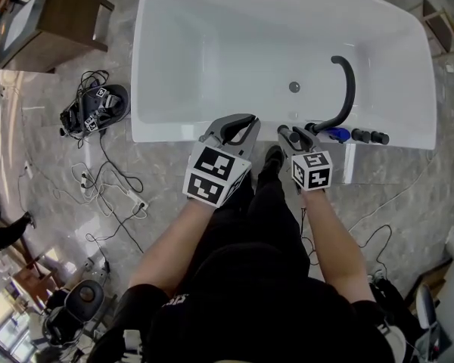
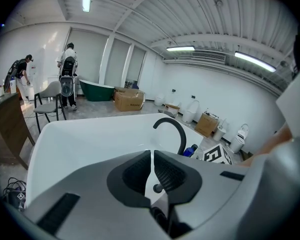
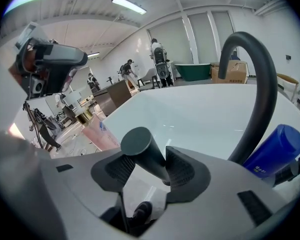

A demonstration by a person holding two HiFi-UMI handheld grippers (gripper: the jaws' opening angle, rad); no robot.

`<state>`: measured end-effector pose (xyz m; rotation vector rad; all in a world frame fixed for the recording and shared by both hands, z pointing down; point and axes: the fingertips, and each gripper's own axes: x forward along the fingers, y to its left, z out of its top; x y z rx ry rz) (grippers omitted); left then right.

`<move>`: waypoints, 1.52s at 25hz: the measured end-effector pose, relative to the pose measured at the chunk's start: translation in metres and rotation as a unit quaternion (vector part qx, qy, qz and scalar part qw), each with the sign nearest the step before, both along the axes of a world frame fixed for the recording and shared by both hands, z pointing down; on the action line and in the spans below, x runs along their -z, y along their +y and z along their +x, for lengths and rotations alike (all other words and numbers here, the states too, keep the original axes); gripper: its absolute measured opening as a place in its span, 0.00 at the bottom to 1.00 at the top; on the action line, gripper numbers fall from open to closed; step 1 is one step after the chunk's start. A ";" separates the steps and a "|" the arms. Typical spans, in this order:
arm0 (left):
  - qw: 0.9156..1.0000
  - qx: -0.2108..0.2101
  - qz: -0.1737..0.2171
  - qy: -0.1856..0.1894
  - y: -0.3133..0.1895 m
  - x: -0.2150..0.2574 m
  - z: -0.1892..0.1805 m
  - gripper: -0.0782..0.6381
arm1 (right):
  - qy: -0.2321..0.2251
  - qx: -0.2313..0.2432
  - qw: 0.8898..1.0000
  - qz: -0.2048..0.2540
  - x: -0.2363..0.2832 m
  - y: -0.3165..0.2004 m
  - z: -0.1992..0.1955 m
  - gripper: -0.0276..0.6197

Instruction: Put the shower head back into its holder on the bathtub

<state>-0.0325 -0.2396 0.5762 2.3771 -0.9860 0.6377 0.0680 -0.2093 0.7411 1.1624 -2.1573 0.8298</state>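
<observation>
The white bathtub (image 1: 166, 131) lies crosswise in front of me. The shower head's dark round handle (image 3: 142, 146) stands tilted between my right gripper's (image 3: 150, 165) jaws. It leans on the right pad and a gap shows at the left pad, so the gripper is open around it. In the head view the handle (image 1: 285, 133) sits at the tub's near rim, at the right gripper (image 1: 295, 136). A black curved spout (image 1: 348, 89) rises just to its right. My left gripper (image 1: 238, 127) hovers over the near rim, shut and empty (image 2: 151, 171).
A blue bottle (image 1: 337, 134) and black knobs (image 1: 369, 136) sit on the rim right of the spout. Cables and a black device (image 1: 97, 108) lie on the floor at left. A wooden cabinet (image 1: 57, 21) stands at the far left. My legs are below the grippers.
</observation>
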 end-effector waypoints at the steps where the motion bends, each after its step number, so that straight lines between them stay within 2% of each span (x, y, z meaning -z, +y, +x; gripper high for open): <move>1: 1.000 0.000 0.002 0.001 0.000 0.001 0.000 0.16 | 0.002 0.002 1.000 0.001 0.002 0.003 0.000 0.35; 6: 1.000 0.002 0.005 0.004 -0.004 0.008 -0.006 0.16 | 0.016 -0.004 1.000 0.001 0.004 0.013 0.005 0.35; 10: 1.000 0.006 0.003 0.001 -0.003 0.007 -0.014 0.16 | 0.014 -0.010 1.000 0.017 0.006 0.004 0.006 0.32; 15: 1.000 0.007 -0.003 -0.001 0.002 -0.001 -0.016 0.16 | 0.019 0.004 0.999 0.034 0.004 -0.014 0.001 0.30; 21: 1.000 0.011 -0.009 0.002 0.002 -0.004 -0.018 0.16 | 0.034 0.017 0.999 0.038 0.004 -0.010 0.005 0.28; 27: 1.000 0.010 -0.009 0.008 0.002 0.003 -0.015 0.16 | 0.013 0.010 1.000 -0.001 0.005 -0.002 0.005 0.33; 32: 1.000 0.011 -0.001 0.013 -0.001 0.019 -0.015 0.16 | -0.003 0.019 1.000 -0.007 0.021 0.005 0.000 0.43; 38: 1.000 0.009 0.007 0.021 0.004 0.044 -0.020 0.16 | 0.000 0.010 1.000 -0.002 0.054 0.020 0.008 0.43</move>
